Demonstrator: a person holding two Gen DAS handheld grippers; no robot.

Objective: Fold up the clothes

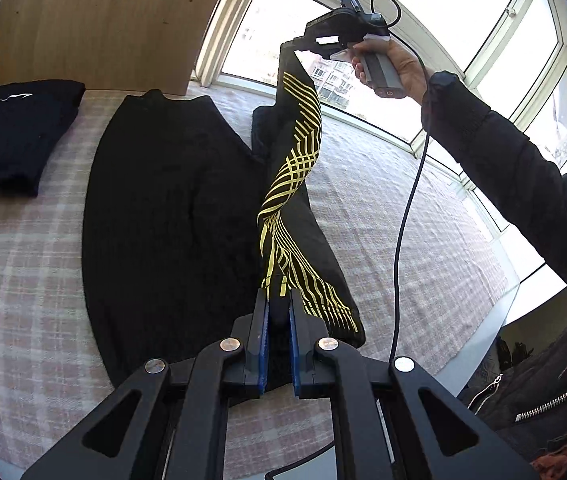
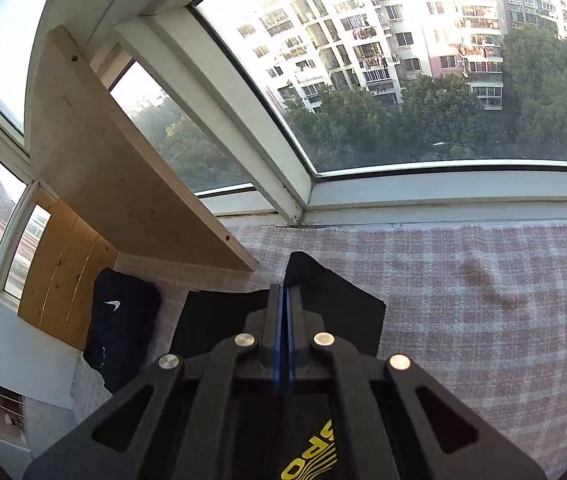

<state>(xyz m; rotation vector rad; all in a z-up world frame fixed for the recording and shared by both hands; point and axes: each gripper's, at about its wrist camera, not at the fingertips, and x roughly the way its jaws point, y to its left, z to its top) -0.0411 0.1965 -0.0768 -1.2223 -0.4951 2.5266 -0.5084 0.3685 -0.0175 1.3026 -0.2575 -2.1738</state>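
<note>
Black fabric with yellow line print, a pair of track pants (image 1: 295,184), hangs twisted between the two grippers above the checked bedspread (image 1: 23,264). One end sits pinched between the blue pads of the left gripper (image 1: 279,300), whose jaws are nearly together on the cloth. From there the pants rise ahead of those jaws to the right gripper (image 1: 289,46), held up by a hand (image 1: 399,68) in a dark sleeve; its jaws are clamped tight on the other end. In the right wrist view a black flap of the pants (image 2: 323,300) sticks out past the right gripper (image 2: 283,292), with yellow print showing beneath it. Left of the left jaws a black long-sleeved top (image 1: 163,216) lies flat on the bedspread, and further left sits a folded black garment (image 1: 11,136) with a white logo
</note>
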